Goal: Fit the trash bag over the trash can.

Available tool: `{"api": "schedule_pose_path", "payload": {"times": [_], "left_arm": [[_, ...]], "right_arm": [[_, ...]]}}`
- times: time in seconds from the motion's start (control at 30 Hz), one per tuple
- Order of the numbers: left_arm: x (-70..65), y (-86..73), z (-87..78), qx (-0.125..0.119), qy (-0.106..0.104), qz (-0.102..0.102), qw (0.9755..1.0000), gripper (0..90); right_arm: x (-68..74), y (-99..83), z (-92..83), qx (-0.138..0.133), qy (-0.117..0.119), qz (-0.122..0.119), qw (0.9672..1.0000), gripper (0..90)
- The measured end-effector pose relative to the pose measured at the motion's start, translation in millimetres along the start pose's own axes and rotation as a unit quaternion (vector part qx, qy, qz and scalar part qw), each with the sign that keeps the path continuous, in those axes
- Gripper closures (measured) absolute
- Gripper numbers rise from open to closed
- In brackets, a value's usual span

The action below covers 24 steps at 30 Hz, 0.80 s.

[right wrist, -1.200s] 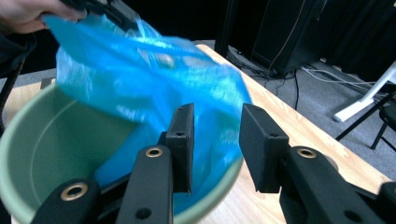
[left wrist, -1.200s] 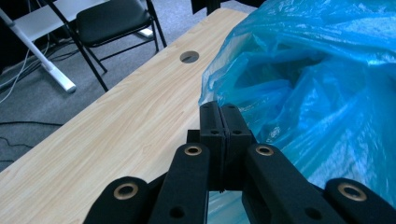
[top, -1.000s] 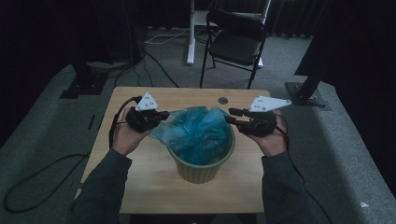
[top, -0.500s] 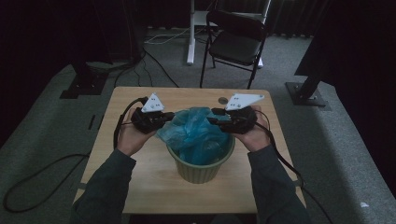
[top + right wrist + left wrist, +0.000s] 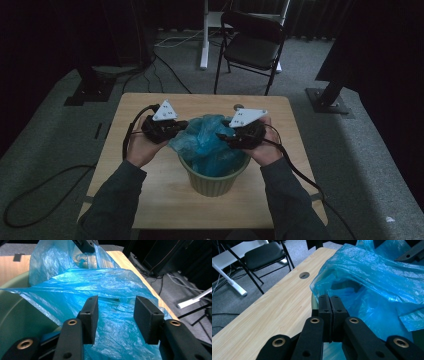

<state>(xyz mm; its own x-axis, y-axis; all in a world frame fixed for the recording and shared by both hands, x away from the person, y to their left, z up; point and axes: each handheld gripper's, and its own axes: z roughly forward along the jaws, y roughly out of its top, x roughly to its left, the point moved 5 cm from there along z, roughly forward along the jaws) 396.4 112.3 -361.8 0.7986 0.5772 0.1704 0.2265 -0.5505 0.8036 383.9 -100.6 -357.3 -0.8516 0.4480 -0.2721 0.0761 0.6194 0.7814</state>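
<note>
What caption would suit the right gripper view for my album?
Open right gripper poised over a crinkled blue plastic bag lining a green bin.

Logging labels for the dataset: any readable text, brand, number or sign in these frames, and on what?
None readable. The blue plastic bag, green bin and wooden table carry no print. The grey plates on the left gripper and right gripper bear only small dark dots, no characters.

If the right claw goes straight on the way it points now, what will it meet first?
Most likely the blue plastic bag: the right claw stands open, and the crinkled film lies directly ahead between its jaws. Depth is unclear, but nothing else shows nearer.
</note>
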Motion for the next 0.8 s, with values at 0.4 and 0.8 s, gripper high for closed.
{"api": "schedule_pose_path", "payload": {"times": [0.4, 0.8], "left_arm": [[3.4, -1.3, -3.4, 0.001, 0.004, -0.004, 1.0, 88.6], [12.4, -8.5, -7.0, 0.004, 0.009, -0.018, 0.9998, 88.6]], "right_arm": [[9.4, -3.9, 4.4, 0.022, -0.012, -0.041, 0.9989, 50.4], [10.4, -5.4, 2.9, 0.025, -0.016, -0.044, 0.9986, 50.7]]}}
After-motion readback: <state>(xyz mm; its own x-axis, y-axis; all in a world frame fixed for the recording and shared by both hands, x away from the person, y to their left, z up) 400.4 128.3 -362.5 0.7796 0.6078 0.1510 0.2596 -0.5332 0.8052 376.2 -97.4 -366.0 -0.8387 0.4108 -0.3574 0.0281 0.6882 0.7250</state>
